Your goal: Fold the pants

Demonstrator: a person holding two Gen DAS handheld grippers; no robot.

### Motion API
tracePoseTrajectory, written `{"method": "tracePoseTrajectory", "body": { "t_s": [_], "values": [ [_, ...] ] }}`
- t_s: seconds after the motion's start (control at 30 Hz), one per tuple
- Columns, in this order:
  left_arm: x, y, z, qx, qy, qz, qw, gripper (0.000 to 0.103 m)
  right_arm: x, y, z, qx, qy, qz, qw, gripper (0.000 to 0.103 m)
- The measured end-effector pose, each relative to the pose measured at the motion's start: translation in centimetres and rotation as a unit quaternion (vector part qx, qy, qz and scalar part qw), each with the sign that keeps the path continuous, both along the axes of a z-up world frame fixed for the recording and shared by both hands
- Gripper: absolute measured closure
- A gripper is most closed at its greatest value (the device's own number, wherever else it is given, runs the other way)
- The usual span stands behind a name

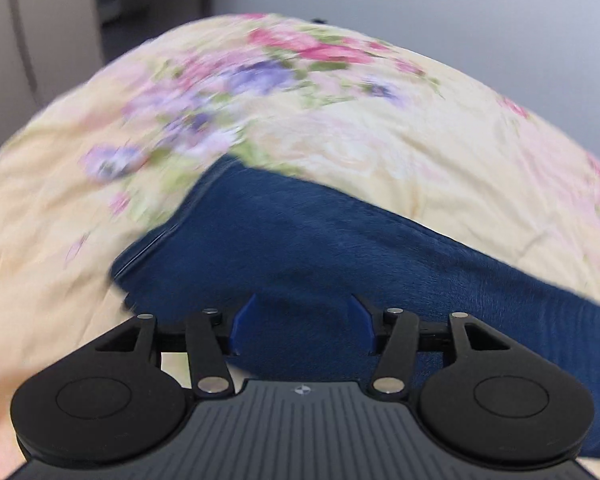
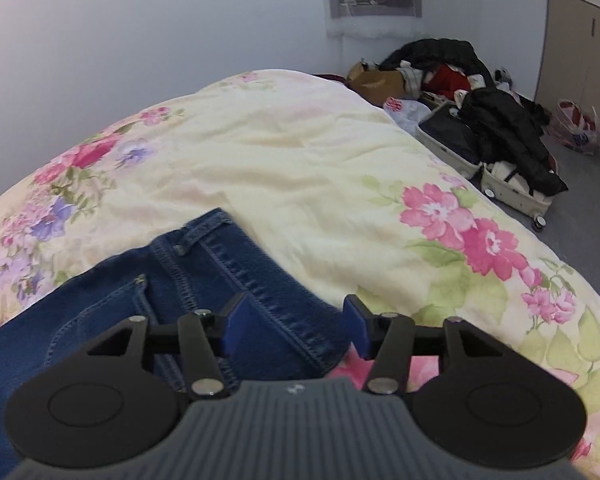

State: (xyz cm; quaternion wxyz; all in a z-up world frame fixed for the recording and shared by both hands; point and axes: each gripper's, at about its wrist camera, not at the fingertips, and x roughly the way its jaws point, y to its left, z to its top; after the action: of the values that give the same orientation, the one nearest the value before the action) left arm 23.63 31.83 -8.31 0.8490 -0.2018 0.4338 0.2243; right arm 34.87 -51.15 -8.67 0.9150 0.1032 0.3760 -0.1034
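**A:** What sits closest to each camera?

**B:** In the left wrist view, the left gripper point(image 1: 302, 326) fills the bottom, with its black linkage and two blue fingertips point(image 1: 246, 322). The jaws stand apart with a clear gap. Dark blue cloth lies under and behind them, but the pads do not press on it. In the right wrist view, the right gripper point(image 2: 294, 326) looks the same: blue pads spread, nothing pinched between them.

**A:** Where are the pants?

**B:** The jeans point(image 2: 188, 280) lie on the bed just beyond and beneath the right gripper. A stitched band with a belt loop and a small metal rivet runs diagonally, ending near the middle of the frame. The rest of the denim spreads to the lower left. In the left view the same garment point(image 1: 320, 240) shows as a plain dark blue strip slanting from centre down to the right edge; this picture is blurred, so seams are hard to read.

**A:** And under them?

**B:** A pale yellow quilt point(image 2: 300, 160) printed with pink and purple flowers and green leaves covers the bed.

**B:** Further off, in the right view, an open suitcase point(image 2: 512, 188) heaped with dark clothing sits on the grey floor beside the bed. Near it are a brown paper bag point(image 2: 376, 80) and a plastic bag point(image 2: 576, 128). A white wall point(image 2: 140, 40) stands behind the bed.
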Motion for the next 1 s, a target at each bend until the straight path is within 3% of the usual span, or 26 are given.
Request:
{"method": "tracePoseTrajectory", "body": {
  "t_s": [0.13, 0.23, 0.3, 0.47, 0.6, 0.8, 0.87, 0.93, 1.0],
  "values": [
    [-3.7, 4.0, -0.4, -0.1, -0.016, 0.032, 0.9943, 0.038, 0.5, 7.3, 0.7, -0.026, 0.002, 0.072, 0.997, 0.053],
    [-5.9, 6.5, -1.2, -0.161, -0.03, 0.062, 0.9846, 0.035, 0.7, 13.6, 1.1, -0.036, 0.0, 0.137, 0.99, 0.053],
    [-7.0, 8.0, -2.3, -0.208, -0.035, 0.075, 0.9747, 0.035, 0.9, 18.1, 1.2, -0.045, -0.002, 0.185, 0.982, 0.053],
    [-7.5, 10.2, -4.7, -0.263, -0.052, 0.094, 0.9588, 0.033, 0.8, 28.4, 1.1, -0.087, 0.001, 0.29, 0.953, 0.053],
    [-6.9, 11.0, -5.7, -0.276, -0.069, 0.097, 0.9538, 0.031, 0.9, 34.7, 0.2, -0.113, 0.017, 0.347, 0.931, 0.054],
    [-5.7, 11.9, -6.8, -0.278, -0.088, 0.088, 0.9525, 0.031, 1.6, 41.3, -1.3, -0.122, 0.037, 0.4, 0.908, 0.054],
    [-5.5, 12.0, -7.1, -0.269, -0.094, 0.091, 0.954, 0.039, 2.0, 43.1, -1.7, -0.114, 0.038, 0.416, 0.901, 0.059],
    [-5.7, 12.1, -7.2, -0.258, -0.1, 0.108, 0.9548, 0.06, 2.4, 45.0, -2.0, -0.111, 0.036, 0.433, 0.894, 0.064],
    [-5.9, 12.2, -7.1, -0.254, -0.118, 0.118, 0.9527, 0.074, 3.0, 46.7, -2.3, -0.11, 0.03, 0.444, 0.889, 0.07]
  ]
}}
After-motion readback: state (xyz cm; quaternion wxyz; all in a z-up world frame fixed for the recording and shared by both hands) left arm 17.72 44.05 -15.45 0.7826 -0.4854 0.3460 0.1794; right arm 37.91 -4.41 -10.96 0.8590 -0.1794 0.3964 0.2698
